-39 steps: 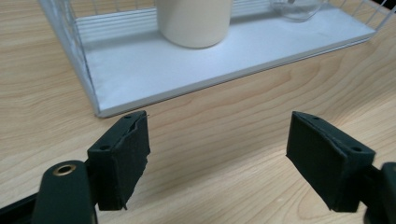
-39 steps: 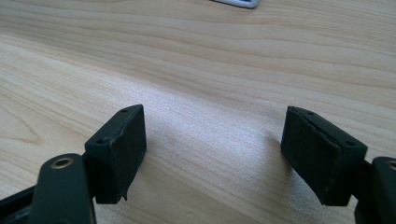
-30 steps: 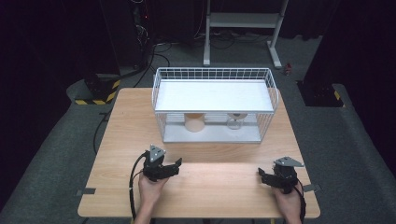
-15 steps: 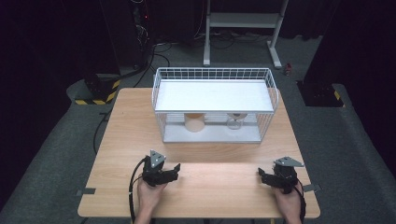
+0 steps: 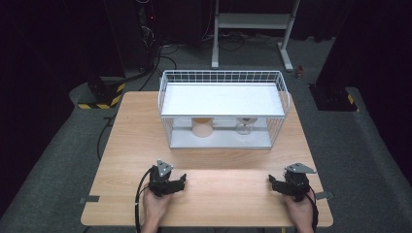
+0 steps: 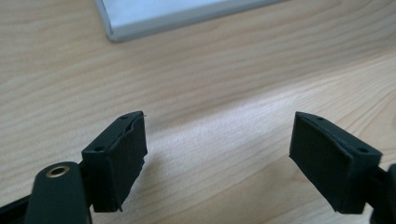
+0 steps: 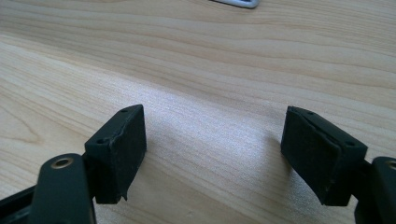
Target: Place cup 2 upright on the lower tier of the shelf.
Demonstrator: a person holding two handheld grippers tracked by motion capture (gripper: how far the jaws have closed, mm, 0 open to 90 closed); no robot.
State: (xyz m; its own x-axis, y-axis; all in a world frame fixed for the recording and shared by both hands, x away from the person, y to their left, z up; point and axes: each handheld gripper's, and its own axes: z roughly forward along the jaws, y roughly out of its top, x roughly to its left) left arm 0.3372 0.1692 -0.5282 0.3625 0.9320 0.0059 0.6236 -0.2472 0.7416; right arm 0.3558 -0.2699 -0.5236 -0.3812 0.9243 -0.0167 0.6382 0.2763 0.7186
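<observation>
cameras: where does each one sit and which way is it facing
High view: above the person's side, looking forward and down on the table and wire rack; both hands, left gripper and right gripper show at the bottom.
Left gripper view: on the left gripper, looking low across the wood toward the rack's base; jaws apart.
Right gripper view: on the right gripper, same low look; jaws apart.
Shared: table and rack base.

Pale wood-grain desk (image 5: 131,145), smooth, with soft sheen near the tools. White coated metal wire rack (image 5: 223,77) with smooth matt white shelf. Left tool (image 6: 219,154) and right tool (image 7: 215,154) of matt black plastic, with dull rubber-like pads (image 6: 128,154). Rough grey carpet floor (image 5: 58,160).
</observation>
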